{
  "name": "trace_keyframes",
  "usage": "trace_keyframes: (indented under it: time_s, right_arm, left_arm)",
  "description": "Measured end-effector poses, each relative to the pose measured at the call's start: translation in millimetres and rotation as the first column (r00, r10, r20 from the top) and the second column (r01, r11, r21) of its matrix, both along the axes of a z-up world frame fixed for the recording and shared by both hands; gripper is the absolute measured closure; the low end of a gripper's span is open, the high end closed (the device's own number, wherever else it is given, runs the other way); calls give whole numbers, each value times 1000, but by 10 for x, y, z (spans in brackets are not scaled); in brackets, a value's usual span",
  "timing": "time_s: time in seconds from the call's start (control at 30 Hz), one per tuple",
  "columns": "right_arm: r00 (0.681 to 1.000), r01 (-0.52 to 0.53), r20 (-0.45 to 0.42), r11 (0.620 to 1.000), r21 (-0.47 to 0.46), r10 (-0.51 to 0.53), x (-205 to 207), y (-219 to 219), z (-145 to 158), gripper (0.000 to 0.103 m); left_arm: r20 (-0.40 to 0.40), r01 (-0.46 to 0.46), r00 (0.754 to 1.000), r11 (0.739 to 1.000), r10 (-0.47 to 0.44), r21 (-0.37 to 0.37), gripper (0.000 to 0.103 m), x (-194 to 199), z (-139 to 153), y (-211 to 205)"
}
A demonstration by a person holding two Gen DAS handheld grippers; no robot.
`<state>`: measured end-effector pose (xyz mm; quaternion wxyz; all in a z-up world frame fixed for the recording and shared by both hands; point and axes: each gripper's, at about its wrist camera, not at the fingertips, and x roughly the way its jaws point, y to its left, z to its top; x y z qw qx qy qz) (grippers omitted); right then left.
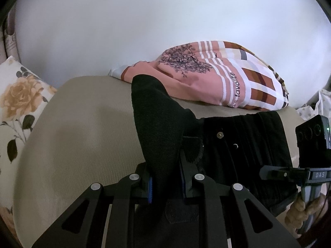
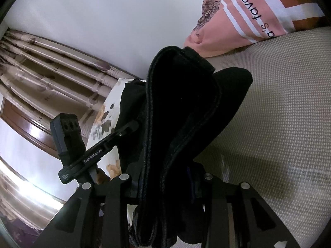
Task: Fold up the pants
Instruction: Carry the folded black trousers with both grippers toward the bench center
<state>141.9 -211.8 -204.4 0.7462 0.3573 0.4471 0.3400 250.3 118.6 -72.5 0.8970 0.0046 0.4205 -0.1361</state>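
Note:
The black pants [image 1: 157, 124] lie partly on the beige bed cover [image 1: 82, 134]. Their waistband with metal buttons [image 1: 248, 144] rests flat to the right. My left gripper [image 1: 165, 177] is shut on a raised fold of the black cloth, which hides the fingertips. In the right wrist view my right gripper [image 2: 165, 186] is shut on a thick, seamed bundle of the pants [image 2: 182, 113] held off the bed. The right gripper's camera housing [image 1: 312, 132] and the hand holding it [image 1: 300, 210] show at the right edge. The left gripper's housing [image 2: 68, 136] shows at the left.
A pink striped and checked quilt [image 1: 217, 78] is bunched at the far side of the bed against a white wall. A floral pillow [image 1: 18, 99] lies at the left. Curtains [image 2: 51, 66] hang beyond the bed's left end. Bare beige cover [image 2: 279, 124] stretches to the right.

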Motion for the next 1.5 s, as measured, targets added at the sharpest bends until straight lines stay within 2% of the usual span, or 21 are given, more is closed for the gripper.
trace_keyframes:
  time_s: [1.5]
  right_arm:
    - [999, 40, -16, 999, 5, -39, 10, -49, -10, 73]
  left_arm:
    - [-14, -2, 1000, 1000, 2, 24, 83, 352, -185, -5]
